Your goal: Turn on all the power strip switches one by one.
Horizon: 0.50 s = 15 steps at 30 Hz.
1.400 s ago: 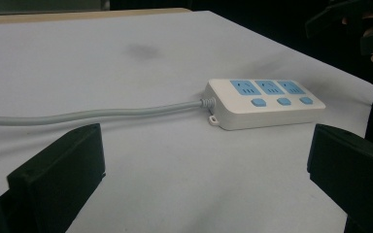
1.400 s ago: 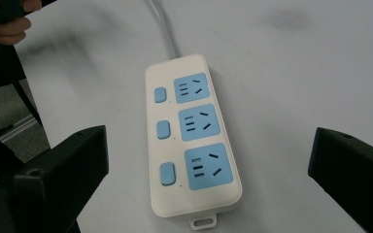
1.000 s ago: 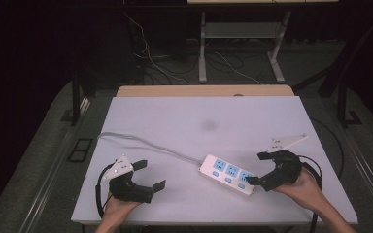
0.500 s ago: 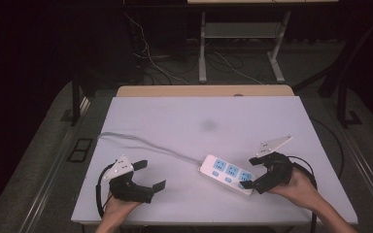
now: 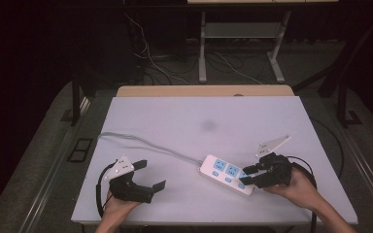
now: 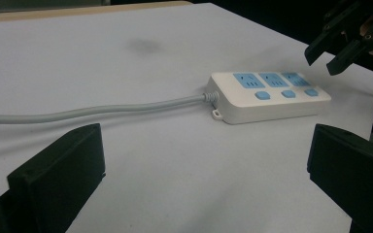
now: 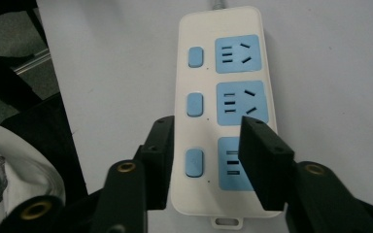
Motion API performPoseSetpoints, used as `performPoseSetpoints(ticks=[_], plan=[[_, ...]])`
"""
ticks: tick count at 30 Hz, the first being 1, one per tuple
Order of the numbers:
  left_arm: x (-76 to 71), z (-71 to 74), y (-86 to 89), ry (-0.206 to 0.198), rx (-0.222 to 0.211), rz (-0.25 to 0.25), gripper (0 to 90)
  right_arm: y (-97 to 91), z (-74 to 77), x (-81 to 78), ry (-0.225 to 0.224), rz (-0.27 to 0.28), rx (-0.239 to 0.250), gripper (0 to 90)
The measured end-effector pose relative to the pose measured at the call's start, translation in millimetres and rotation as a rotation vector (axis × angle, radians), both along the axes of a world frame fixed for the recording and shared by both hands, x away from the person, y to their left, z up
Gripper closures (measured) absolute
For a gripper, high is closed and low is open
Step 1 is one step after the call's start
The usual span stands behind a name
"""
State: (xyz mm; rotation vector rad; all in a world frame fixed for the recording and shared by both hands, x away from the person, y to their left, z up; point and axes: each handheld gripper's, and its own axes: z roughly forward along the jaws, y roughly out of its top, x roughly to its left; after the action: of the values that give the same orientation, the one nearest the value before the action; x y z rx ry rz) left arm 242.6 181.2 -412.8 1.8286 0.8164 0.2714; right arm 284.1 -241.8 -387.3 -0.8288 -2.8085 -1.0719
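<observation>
Two grippers over the table [image 5: 175, 121]. Right gripper [image 7: 205, 160] has just been closing, jaws straddling the strip [image 7: 223, 73], grip unclear. Left gripper [image 6: 199, 174] gapes wide, empty.

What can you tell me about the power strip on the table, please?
The power strip is a white, plastic-looking bar with three blue sockets, each beside a blue switch, and a small mounting tab at each end. It lies flat, sockets up, near the front right of the white table. Its grey cable runs from its far end off to the left. The right gripper straddles its near end, its jaws having just been closing; whether they touch it is unclear.
</observation>
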Motion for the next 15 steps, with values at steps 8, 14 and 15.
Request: performPoseSetpoints(ticks=[8, 14, 15], plan=[[0.2, -0.2, -1.4, 0.000, 0.023, -0.011, 0.0, 4.4, -3.3, 0.7, 0.041, 0.044, -0.006, 83.3], [0.6, -0.7, -1.5, -0.002, 0.026, -0.010, 0.0, 6.7, -7.0, 3.0, 0.048, 0.058, -0.023, 89.6], [0.7, -0.7, -1.3, -0.002, 0.026, -0.009, 0.0, 7.3, -7.6, 2.9, 0.053, 0.060, -0.024, 89.6]])
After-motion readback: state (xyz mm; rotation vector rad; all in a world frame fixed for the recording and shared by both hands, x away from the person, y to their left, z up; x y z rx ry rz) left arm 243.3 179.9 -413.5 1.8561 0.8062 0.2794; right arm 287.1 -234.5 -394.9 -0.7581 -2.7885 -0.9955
